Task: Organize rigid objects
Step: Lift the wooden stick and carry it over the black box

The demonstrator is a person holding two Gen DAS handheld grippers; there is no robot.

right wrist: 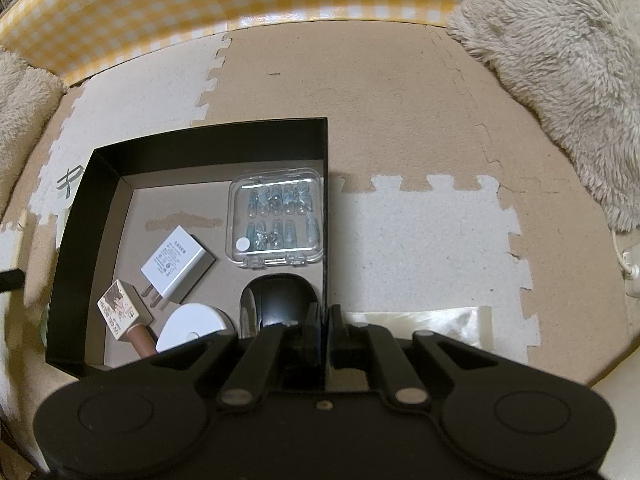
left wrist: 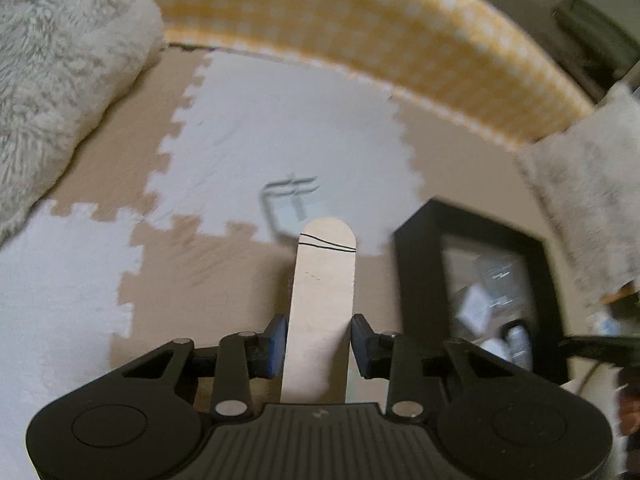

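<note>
Left gripper [left wrist: 319, 334] has its jaws pinched on a flat wooden stick [left wrist: 322, 304], which pokes straight out ahead of them above the foam mat [left wrist: 280, 120]. Right gripper [right wrist: 325, 320] is clamped fully tight on the near wall of the black box [right wrist: 325, 152]; ahead and left of its jaws lie a clear case [right wrist: 276, 218], a white charger [right wrist: 176, 266] and a black mouse [right wrist: 280, 300].

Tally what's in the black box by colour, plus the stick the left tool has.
White: 2, charger, round disc
Black: 1, mouse
Clear: 1, nail case
Brown: 1, gel polish bottle
Wood: 1, stick
Total: 6
</note>
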